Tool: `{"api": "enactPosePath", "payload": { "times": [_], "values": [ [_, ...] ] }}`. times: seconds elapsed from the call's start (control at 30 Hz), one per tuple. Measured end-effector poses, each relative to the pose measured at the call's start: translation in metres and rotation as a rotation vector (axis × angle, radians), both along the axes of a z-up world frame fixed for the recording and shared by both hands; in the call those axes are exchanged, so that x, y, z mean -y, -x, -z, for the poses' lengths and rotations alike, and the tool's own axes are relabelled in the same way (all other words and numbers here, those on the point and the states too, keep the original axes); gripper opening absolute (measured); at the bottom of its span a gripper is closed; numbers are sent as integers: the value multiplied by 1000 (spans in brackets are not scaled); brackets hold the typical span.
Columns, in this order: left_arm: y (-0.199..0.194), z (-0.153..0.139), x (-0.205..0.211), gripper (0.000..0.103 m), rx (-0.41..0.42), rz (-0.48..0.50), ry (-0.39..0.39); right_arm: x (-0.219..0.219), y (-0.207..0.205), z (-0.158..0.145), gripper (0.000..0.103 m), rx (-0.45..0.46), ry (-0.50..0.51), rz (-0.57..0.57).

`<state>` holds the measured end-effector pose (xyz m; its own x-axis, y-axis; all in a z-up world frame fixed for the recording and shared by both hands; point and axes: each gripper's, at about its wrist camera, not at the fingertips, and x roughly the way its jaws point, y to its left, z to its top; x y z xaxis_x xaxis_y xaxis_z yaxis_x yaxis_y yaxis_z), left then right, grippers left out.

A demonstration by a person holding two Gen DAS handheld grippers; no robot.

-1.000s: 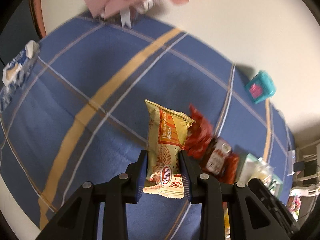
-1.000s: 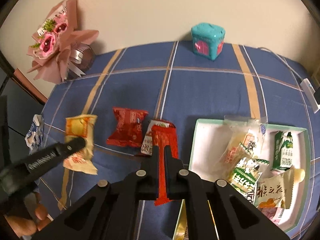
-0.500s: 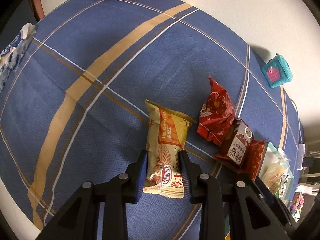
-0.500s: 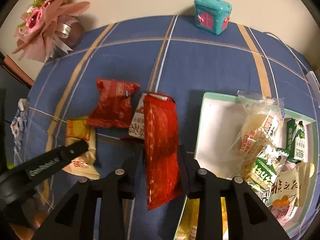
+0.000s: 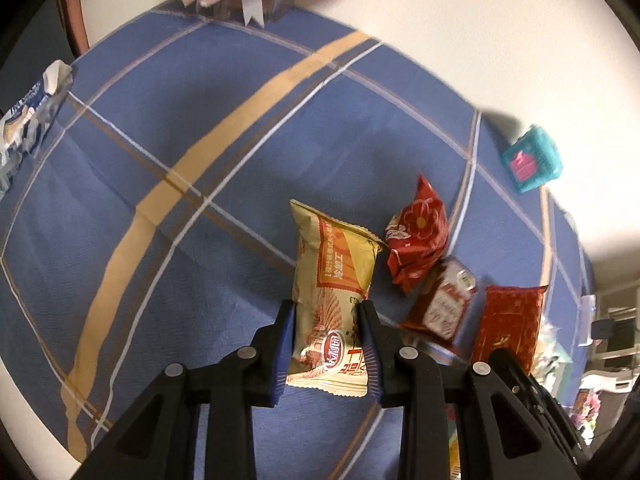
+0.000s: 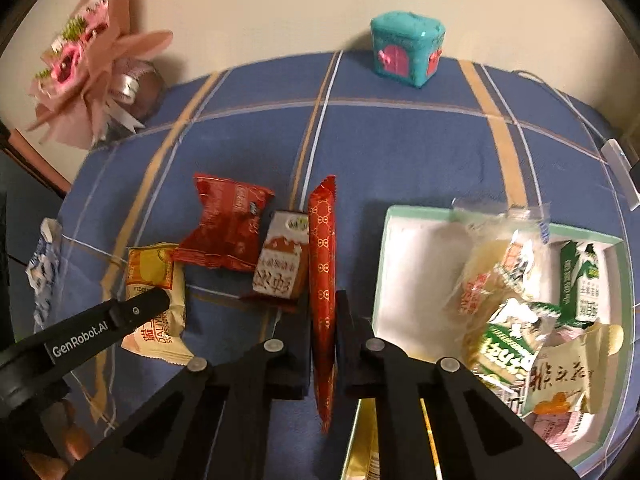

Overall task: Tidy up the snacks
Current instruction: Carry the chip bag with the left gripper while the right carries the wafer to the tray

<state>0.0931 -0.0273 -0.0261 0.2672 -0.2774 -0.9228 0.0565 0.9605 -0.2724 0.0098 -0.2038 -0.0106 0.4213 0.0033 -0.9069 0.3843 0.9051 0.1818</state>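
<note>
While the left gripper keeps pinching the yellow snack packet left of the tray, the right gripper, spread half a second ago, now clamps the long red packet edge-up beside the tray, probably ready to drop in.

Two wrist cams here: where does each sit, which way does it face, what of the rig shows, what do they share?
Left wrist: on the left hand-held gripper, looking along its fingers across the blue plaid tablecloth; its black fingers clamp a yellow snack packet.
Right wrist: on the right hand-held gripper, facing the wall; its fingers clamp a long red patterned packet, beside the white snack tray; the left gripper's finger shows.
Shared: both packets, the teal toy house.
</note>
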Motion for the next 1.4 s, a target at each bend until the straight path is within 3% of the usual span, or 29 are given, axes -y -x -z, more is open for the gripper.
{"api": "enactPosePath", "payload": {
  "times": [0.4, 0.73, 0.9, 1.13, 1.4],
  "values": [
    [12, -67, 2, 33, 156, 10, 118, 12, 16, -51, 10, 95, 13, 33],
    [34, -85, 33, 33, 179, 84, 172, 55, 44, -67, 10, 120, -8, 135],
    [52, -89, 63, 33, 175, 161, 190, 87, 64, -69, 10, 128, -34, 202],
    [92, -89, 129, 33, 156, 335, 193, 145, 108, -67, 10, 80, 11, 360],
    [138, -77, 189, 33, 129, 500, 157, 189, 147, -69, 10, 55, 45, 458]
  ]
}}
